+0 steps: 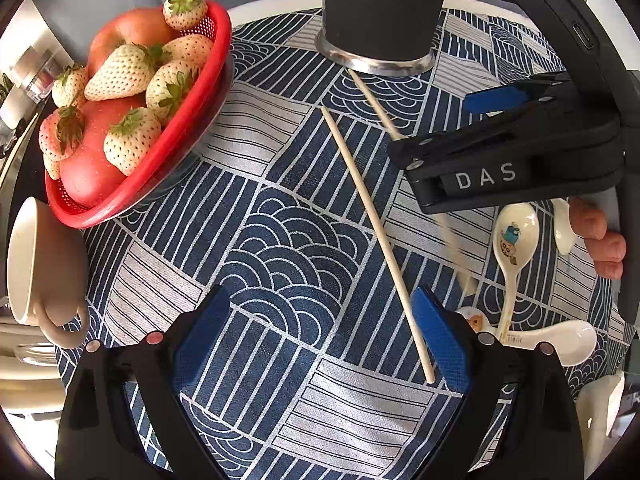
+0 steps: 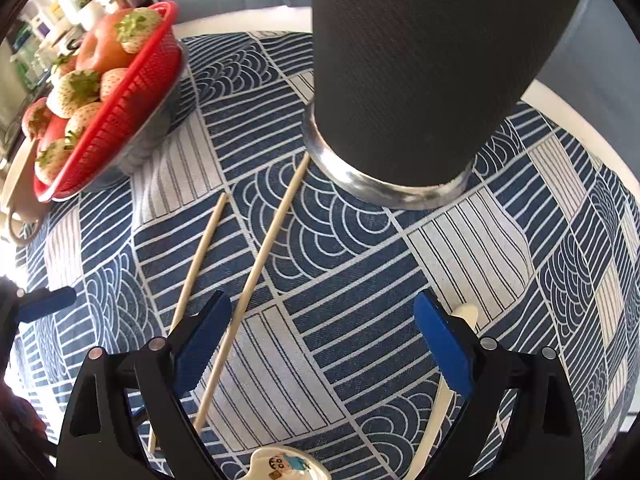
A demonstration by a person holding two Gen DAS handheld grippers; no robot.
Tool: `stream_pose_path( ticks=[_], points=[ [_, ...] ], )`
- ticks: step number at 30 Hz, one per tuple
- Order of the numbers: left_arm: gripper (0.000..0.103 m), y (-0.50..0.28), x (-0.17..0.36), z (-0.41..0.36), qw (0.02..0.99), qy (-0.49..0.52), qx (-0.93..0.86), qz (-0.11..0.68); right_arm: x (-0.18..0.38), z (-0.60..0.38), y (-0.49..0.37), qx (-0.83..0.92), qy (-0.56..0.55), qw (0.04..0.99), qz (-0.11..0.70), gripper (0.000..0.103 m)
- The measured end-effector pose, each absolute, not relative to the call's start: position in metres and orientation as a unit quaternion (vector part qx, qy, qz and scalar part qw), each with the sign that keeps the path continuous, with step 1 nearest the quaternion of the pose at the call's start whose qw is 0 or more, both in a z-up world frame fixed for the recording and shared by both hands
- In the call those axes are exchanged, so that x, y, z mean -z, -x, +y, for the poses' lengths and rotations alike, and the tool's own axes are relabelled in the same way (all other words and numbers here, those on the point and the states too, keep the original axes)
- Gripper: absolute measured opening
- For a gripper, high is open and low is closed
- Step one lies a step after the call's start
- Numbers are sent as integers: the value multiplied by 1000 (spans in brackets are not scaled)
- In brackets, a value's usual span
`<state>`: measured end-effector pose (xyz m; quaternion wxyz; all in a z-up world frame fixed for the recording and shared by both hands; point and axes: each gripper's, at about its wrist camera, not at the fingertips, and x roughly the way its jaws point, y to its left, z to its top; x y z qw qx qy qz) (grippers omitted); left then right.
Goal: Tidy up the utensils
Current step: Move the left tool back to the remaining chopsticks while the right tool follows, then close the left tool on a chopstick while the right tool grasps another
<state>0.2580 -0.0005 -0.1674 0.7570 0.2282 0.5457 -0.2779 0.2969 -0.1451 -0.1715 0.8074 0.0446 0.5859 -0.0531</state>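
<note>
Your left wrist view sits low over the patterned tablecloth (image 1: 280, 220), looking forward between its own fingers toward the black cup (image 1: 384, 12) at the far edge; the red fruit basket (image 1: 160, 160) is on its left and your right gripper (image 1: 432, 128) cuts in from the right. Your right wrist view is much closer to the same black cup (image 2: 432, 60), which fills its upper half. Both views share the cup, the basket (image 2: 132, 92), the cloth (image 2: 360, 280) and the two chopsticks (image 1: 376, 240) (image 2: 256, 272). The left gripper's blue pad (image 2: 48, 302) shows at the right view's left edge.
</note>
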Motion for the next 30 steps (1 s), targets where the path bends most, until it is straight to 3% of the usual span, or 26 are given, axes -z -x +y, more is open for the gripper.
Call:
stream_pose_path(
  ticks=[6, 7, 8, 18, 19, 20, 21, 22, 23, 26, 30],
  points=[
    [91, -267, 176, -6, 746, -213, 283, 564, 168, -148, -300, 62, -52, 805, 588, 96],
    [98, -269, 179, -8, 746, -215, 280, 565, 167, -148, -300, 62, -52, 804, 589, 96],
    [98, -271, 180, -8, 750, -211, 278, 562, 166, -147, -300, 62, -52, 804, 589, 96],
    [98, -269, 182, 2, 773, -202, 292, 526, 174, -151, -308, 71, -58, 785, 613, 94],
    [93, -266, 182, 4, 777, -202, 300, 515, 173, -151, -309, 72, -62, 784, 614, 86],
    [80, -261, 177, 8, 780, -203, 309, 505, 168, -151, -308, 72, -64, 785, 612, 76],
    [70, -262, 174, 11, 781, -201, 313, 501, 163, -152, -310, 73, -65, 786, 611, 47],
    [42, -263, 170, 14, 782, -197, 313, 502, 159, -152, -310, 71, -69, 783, 614, 18],
    [20, -266, 168, 18, 781, -189, 309, 508, 158, -152, -310, 65, -74, 779, 619, 10],
    [8, -277, 166, 30, 770, -158, 310, 535, 157, -159, -310, 49, -92, 774, 624, 6],
    [5, -282, 167, 39, 756, -137, 310, 559, 155, -173, -308, 24, -139, 759, 636, 5]
  ],
)
